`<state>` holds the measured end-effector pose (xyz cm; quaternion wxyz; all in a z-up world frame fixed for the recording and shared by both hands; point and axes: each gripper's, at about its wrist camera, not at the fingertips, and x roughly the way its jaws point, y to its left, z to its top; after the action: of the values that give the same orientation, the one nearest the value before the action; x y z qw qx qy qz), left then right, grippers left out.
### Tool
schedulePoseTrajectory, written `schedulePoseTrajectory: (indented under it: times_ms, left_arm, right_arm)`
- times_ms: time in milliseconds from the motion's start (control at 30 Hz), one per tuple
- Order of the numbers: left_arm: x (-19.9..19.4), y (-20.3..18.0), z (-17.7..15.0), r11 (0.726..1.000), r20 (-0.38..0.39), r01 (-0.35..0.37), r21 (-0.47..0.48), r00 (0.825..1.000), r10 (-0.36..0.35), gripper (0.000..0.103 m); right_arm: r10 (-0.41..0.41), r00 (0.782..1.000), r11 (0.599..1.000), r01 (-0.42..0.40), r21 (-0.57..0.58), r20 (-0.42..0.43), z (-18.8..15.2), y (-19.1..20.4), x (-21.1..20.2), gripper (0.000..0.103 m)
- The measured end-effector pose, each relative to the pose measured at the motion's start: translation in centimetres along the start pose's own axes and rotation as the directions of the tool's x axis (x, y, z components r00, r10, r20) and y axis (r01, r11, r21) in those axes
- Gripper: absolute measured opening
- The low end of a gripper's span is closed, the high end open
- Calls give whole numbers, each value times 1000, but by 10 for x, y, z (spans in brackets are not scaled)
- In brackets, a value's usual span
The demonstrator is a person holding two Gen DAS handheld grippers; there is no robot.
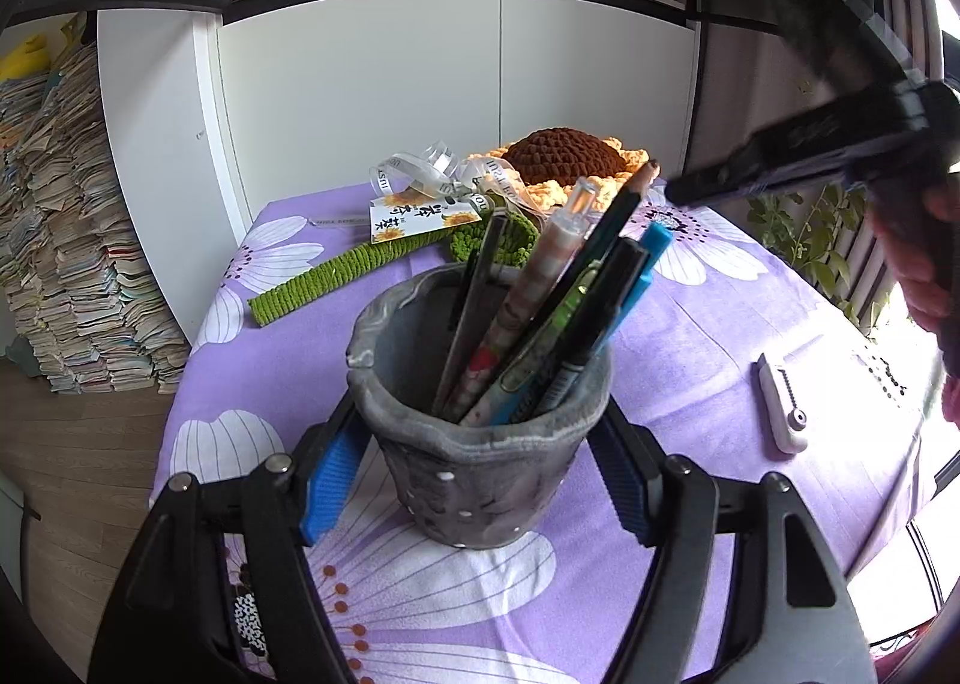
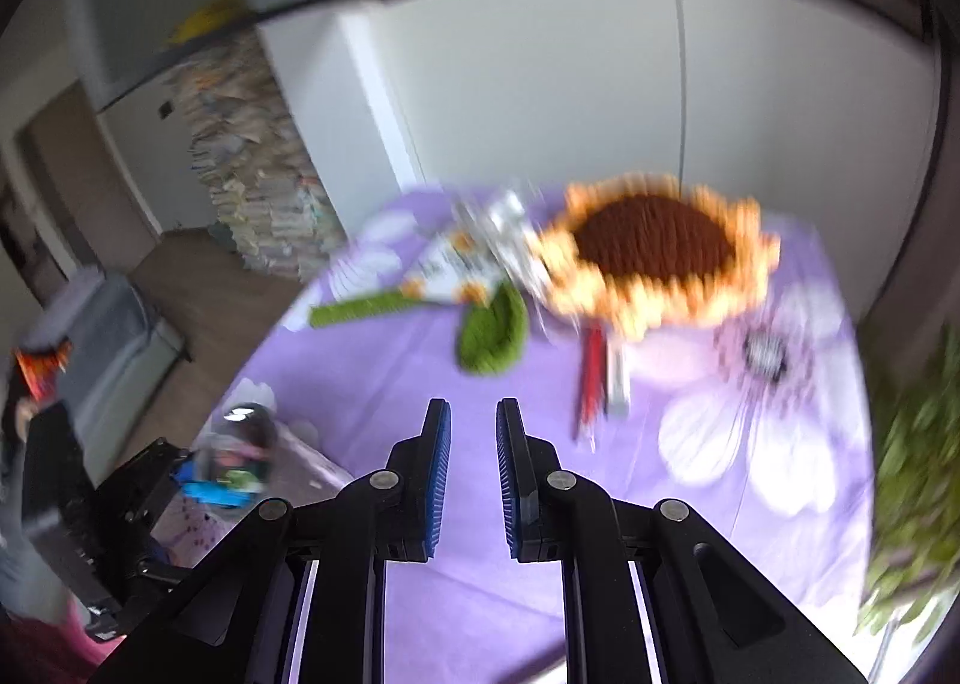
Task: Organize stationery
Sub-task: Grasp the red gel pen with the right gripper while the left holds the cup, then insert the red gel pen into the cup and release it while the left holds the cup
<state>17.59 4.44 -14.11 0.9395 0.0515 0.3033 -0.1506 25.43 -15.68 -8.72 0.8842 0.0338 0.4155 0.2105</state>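
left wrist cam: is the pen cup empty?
No. The grey pen cup, held between the left tool's blue pads, has several pens and pencils standing in it.

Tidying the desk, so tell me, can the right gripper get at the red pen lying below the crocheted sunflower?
Probably yes. The right gripper holds nothing, and bare purple cloth lies between it and the red pen. A pale pen lies right alongside.
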Motion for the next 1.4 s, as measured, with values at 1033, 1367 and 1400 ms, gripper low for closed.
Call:
schedulePoseTrajectory:
  times_ms: [1033,1367,1400]
  left_arm:
    - [2,5,0,1000,2,24,-5,1000,-24,71]
    - [2,5,-1,1000,3,23,-9,1000,-23,72]
    - [2,5,-2,1000,3,23,-9,1000,-23,72]
  right_arm:
    - [-221,943,974,224,-17,-249,33,-41,133,13]
    - [-72,975,996,79,29,-209,-2,-21,45,13]
    - [-55,979,998,61,27,-198,-5,-17,37,13]
